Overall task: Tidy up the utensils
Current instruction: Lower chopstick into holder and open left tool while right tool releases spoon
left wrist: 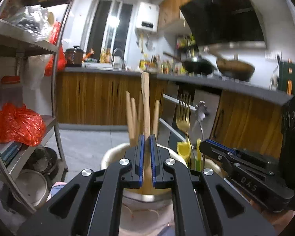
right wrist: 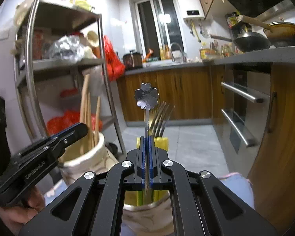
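The left gripper (left wrist: 146, 139) points slightly below level, its blue-padded fingers (left wrist: 141, 157) drawn nearly together, upright and parallel. The right gripper (right wrist: 147, 140) sits just beside it at three o'clock, pitched the same way, its fingers (right wrist: 142, 157) also pressed close. A hand (right wrist: 19, 214) wraps the left gripper's black body from beneath, seen at eight o'clock in the right wrist view.

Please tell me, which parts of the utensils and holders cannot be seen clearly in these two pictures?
- Left wrist view: lower end of the wooden stick, hidden by the left tongs.
- Right wrist view: base of the flower-handled utensil, hidden by the right tongs.
- Both holders' bottoms: cut off behind the tongs' arms.
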The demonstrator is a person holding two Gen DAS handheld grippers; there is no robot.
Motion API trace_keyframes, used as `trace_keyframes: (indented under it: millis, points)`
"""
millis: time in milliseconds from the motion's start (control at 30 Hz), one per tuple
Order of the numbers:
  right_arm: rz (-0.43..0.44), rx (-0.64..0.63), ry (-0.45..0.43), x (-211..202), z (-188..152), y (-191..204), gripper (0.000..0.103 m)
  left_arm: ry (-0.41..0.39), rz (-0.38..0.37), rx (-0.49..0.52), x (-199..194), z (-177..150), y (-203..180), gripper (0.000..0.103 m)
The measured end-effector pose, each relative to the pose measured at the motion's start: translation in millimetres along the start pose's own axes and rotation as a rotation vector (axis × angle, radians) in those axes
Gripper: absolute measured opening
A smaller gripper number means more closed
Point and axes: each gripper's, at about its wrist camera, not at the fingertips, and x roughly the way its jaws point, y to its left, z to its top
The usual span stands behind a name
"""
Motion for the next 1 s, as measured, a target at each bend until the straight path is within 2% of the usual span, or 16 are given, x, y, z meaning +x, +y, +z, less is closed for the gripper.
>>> trace_keyframes:
  millis: [200,567,633,700,867,967,1000]
  points:
    - [-0.015,0.005,0.066,4.7,-3.1,-3.3,0.004,0.085,0.006,0.033,5.8,2.4,-8.4,0.006]
    - [-0.012,-0.007,0.121,10.1,-5.6,-3.3,0.004,0.139,0.049,0.044,12.3,3.9,-10.0,0.006]
    - [-0.013,-0.008,0.125,10.3,-5.9,-2.9,0.005,0.139,0.053,0.047,11.5,3.4,-10.1,0.007]
    - [-0.007,-0.01,0.123,9.0,-6.1,-1.9,0.013,0.137,0.058,0.05,10.1,3.6,-10.9,0.008]
    - [-0.006,-0.025,0.092,0.9,-3.2,-0.1,0.023,0.111,0.058,0.058,3.1,5.1,-11.8,0.021]
    - [-0.01,-0.027,0.068,-5.9,-0.9,-1.4,0.027,0.084,0.064,0.062,-3.1,7.5,-11.4,0.039]
    - [-0.014,-0.028,0.06,-8.1,0.1,-1.6,0.029,0.069,0.065,0.062,-6.6,8.3,-10.8,0.048]
